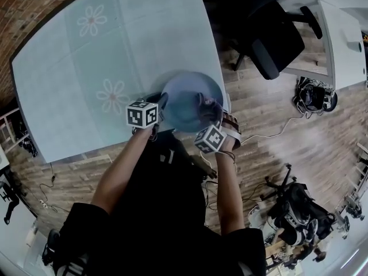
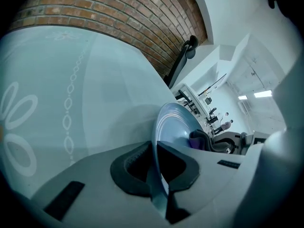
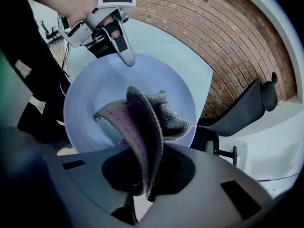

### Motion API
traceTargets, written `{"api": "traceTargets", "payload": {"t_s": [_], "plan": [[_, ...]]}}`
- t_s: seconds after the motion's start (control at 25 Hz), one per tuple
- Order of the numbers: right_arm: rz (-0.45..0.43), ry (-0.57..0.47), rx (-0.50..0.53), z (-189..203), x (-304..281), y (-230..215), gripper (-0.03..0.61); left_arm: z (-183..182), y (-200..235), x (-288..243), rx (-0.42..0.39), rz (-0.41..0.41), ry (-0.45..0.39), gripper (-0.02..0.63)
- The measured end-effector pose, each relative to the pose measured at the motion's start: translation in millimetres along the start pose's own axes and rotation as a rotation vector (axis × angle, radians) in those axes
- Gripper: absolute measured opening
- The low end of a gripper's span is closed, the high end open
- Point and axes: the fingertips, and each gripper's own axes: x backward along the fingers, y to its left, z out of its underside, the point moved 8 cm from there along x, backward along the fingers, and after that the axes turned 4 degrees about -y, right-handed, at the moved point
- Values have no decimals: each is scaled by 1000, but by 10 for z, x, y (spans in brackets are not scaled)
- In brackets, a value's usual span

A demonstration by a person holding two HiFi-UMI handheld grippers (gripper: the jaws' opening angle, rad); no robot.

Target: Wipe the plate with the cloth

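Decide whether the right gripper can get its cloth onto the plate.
Probably yes: the right gripper holds the cloth just before the plate, nothing lies between, and the left gripper clamps only its rim.

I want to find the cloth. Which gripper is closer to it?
Right. The right gripper pinches the cloth; the left gripper clamps the plate rim, clear of the cloth.

A table (image 1: pixel 69 96) under a pale blue-green tablecloth (image 1: pixel 149 33) printed with white flowers (image 1: pixel 113 95) stands on a wood-plank floor (image 1: pixel 276 148) beside a brick wall (image 1: pixel 29 4), with a tilted plate (image 1: pixel 187 102) at its near corner, contact unclear.
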Motion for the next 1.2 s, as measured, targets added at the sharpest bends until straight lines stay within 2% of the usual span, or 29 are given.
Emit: {"api": "traceTargets", "payload": {"t_s": [0.12,0.32,0.56,0.76,0.92,1.2], "plan": [[-54,-11,-62,5,65,183,57,18,3,1,15,-1,-5,46],[-142,-38,-106,-114,144,471,57,8,19,15,28,5,-10,44],[-190,-88,-134,-303,162,656,57,18,18,13,28,8,-15,44],[-194,-125,-138,-430,146,738,57,25,14,13,26,12,-17,44],[-189,-161,-96,-584,131,780,57,12,4,7,28,12,-19,44],[-126,-200,77,-873,43,843,57,21,10,7,29,18,-15,44]]}}
